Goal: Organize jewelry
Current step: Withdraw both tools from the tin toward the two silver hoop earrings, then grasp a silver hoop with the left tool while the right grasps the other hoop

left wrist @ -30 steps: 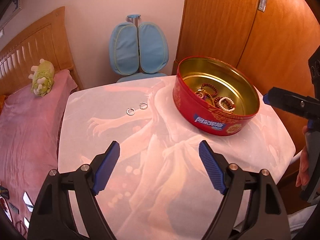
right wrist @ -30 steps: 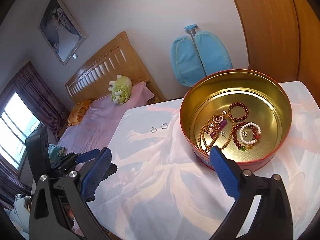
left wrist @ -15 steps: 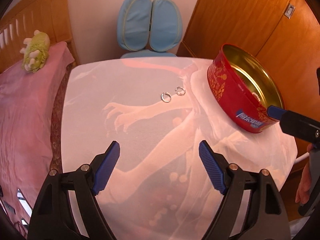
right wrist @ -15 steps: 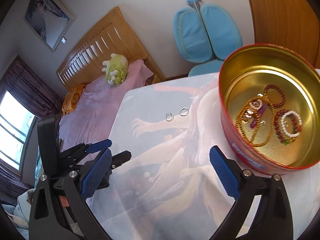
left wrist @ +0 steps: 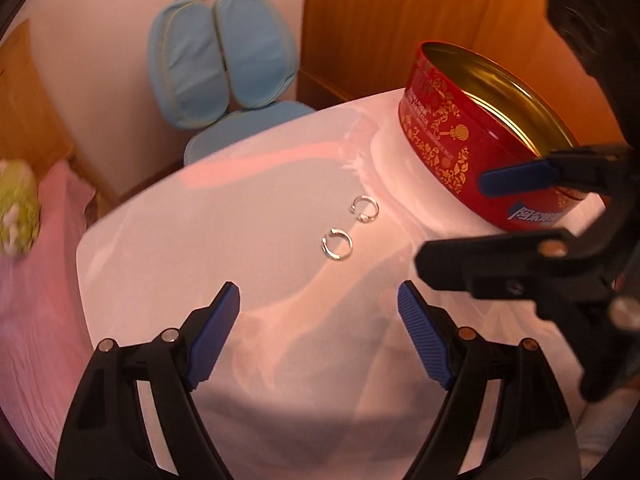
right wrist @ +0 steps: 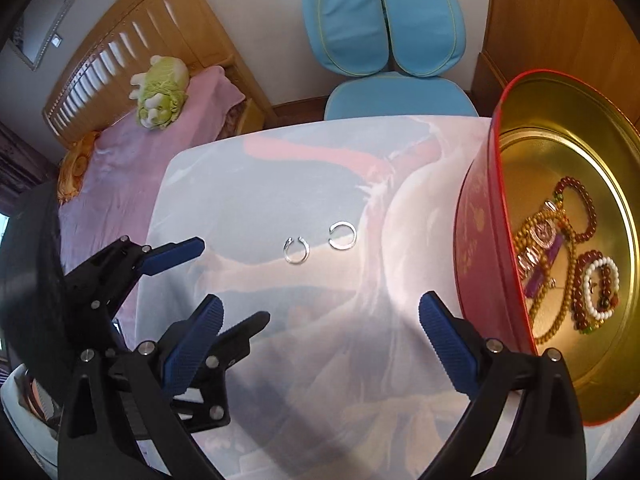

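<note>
Two small silver open rings lie side by side on the pale printed tabletop (left wrist: 256, 216): one ring (left wrist: 337, 244) nearer, the other ring (left wrist: 364, 209) beyond it. They also show in the right wrist view, one ring (right wrist: 296, 251) left and the other ring (right wrist: 342, 235) right. A round red tin (left wrist: 448, 136) with a gold inside stands right of them; in the right wrist view the tin (right wrist: 480, 240) holds bead bracelets (right wrist: 576, 264). My left gripper (left wrist: 319, 334) is open and empty, short of the rings. My right gripper (right wrist: 320, 336) is open and empty, beside the tin.
A blue padded chair (right wrist: 384, 36) stands behind the table. A bed with a pink cover (right wrist: 132, 156), a wooden headboard and a green plush toy (right wrist: 160, 90) is at the left. Wooden cabinet doors (left wrist: 400, 20) rise behind the tin.
Both grippers have moved forward and down toward the two rings, which now look larger and closer. The tin has shifted to the right edge of both views. Both grippers stay open.
</note>
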Demonstrator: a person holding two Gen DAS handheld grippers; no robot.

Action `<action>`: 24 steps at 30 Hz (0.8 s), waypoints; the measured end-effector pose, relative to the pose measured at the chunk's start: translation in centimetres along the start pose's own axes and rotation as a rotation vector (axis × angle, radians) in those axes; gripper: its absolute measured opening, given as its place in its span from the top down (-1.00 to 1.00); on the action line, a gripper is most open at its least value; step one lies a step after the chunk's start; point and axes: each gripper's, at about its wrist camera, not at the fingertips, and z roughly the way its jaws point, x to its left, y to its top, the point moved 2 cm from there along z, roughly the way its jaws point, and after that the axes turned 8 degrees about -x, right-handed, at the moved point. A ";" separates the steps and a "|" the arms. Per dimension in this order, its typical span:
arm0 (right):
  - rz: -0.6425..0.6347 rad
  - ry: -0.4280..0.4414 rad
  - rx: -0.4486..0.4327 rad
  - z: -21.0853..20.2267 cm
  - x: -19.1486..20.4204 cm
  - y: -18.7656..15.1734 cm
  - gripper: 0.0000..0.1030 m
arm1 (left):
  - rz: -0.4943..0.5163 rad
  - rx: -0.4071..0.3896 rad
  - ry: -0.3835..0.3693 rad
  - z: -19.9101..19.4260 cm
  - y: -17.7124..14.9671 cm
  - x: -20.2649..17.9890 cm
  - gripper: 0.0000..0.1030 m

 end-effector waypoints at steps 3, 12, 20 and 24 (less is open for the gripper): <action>-0.013 -0.008 -0.005 0.8 0.6 0.7 -0.91 | 0.011 -0.003 -0.006 0.7 0.2 1.0 -0.54; -0.063 -0.080 0.014 3.0 -0.3 0.7 -0.62 | -0.036 -0.016 -0.071 1.2 0.5 2.0 -0.54; 0.035 -0.158 -0.006 1.9 -5.2 0.1 -0.51 | 0.000 -0.035 -0.118 2.1 1.1 0.7 -0.54; -0.016 -0.087 -0.001 2.0 -4.4 0.8 -0.51 | 0.070 -0.057 -0.117 3.1 1.2 -0.5 -0.54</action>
